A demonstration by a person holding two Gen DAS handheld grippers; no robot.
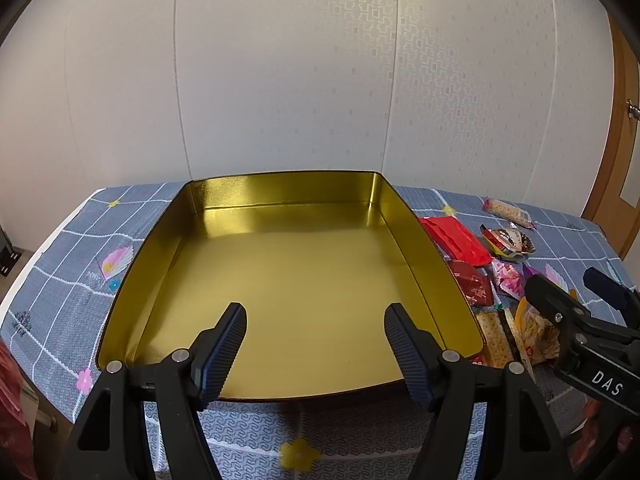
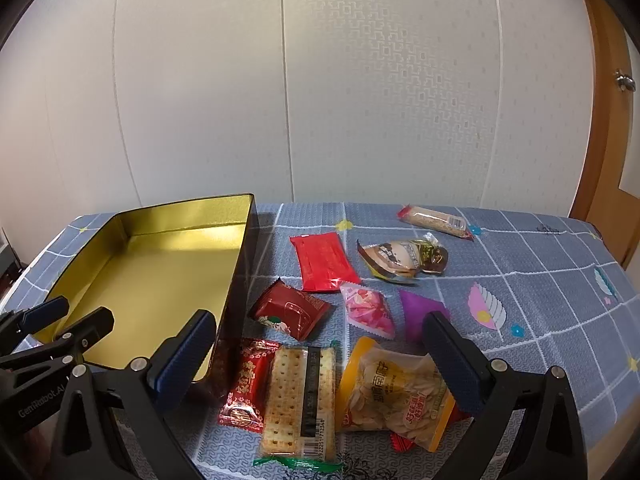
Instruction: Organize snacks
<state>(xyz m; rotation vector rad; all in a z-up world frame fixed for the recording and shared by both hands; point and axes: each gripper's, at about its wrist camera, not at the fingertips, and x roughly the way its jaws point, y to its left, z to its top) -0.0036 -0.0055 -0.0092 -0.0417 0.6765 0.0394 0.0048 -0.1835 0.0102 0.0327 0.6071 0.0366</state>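
An empty gold tin box [image 1: 280, 276] sits on the table; it also shows at the left of the right wrist view [image 2: 152, 276]. My left gripper [image 1: 314, 344] is open and empty above the box's near edge. My right gripper [image 2: 320, 360] is open and empty above a cracker pack [image 2: 300, 396], between a small red candy pack [image 2: 246, 384] and a yellow snack bag [image 2: 394, 392]. Farther off lie a dark red pack [image 2: 292, 312], a flat red pack [image 2: 322, 262], a pink candy [image 2: 368, 310], a purple pack [image 2: 420, 312], a brown-and-white snack [image 2: 404, 258] and a sesame bar [image 2: 434, 218].
The table carries a blue-grey checked cloth [image 2: 540, 280] with flower prints. A white wall stands right behind the table. A wooden door [image 2: 608, 152] is at the far right. The right gripper also shows at the right of the left wrist view [image 1: 580, 320].
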